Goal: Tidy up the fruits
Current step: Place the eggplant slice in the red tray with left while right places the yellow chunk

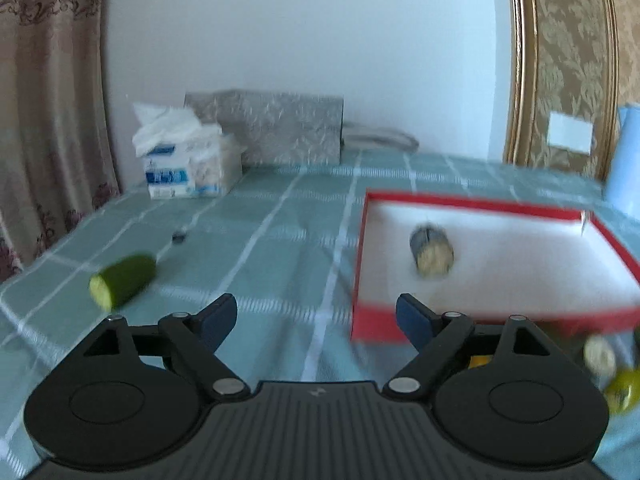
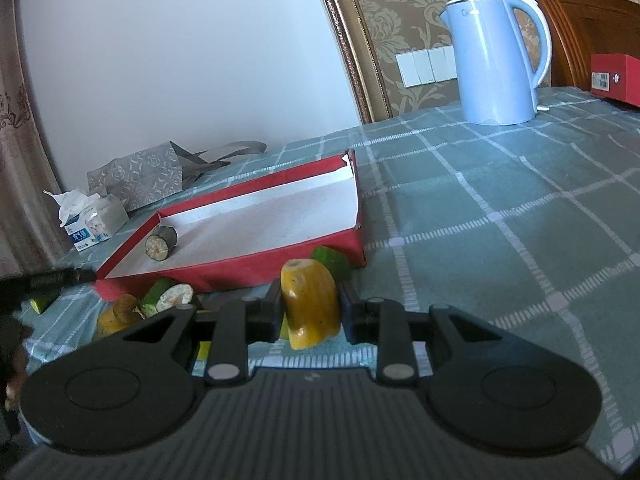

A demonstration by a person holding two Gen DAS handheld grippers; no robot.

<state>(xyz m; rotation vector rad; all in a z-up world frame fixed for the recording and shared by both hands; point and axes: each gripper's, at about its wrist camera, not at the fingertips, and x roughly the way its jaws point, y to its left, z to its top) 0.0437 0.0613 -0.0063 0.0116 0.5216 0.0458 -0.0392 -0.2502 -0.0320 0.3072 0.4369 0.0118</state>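
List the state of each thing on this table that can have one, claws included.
Left claw: open, nothing between its fingers.
Right claw: shut on the yellow banana piece, held upright.
Red box: lid off, white lining showing.
Dark banana piece: lying on its side inside the box.
Green cucumber piece: lying loose on the tablecloth, outside the box.
Blue kettle: upright, lid closed.
Tissue pack: open, tissues sticking out.

Left gripper [image 1: 316,316] jaws spread empty, right gripper [image 2: 310,306] jaws clamped
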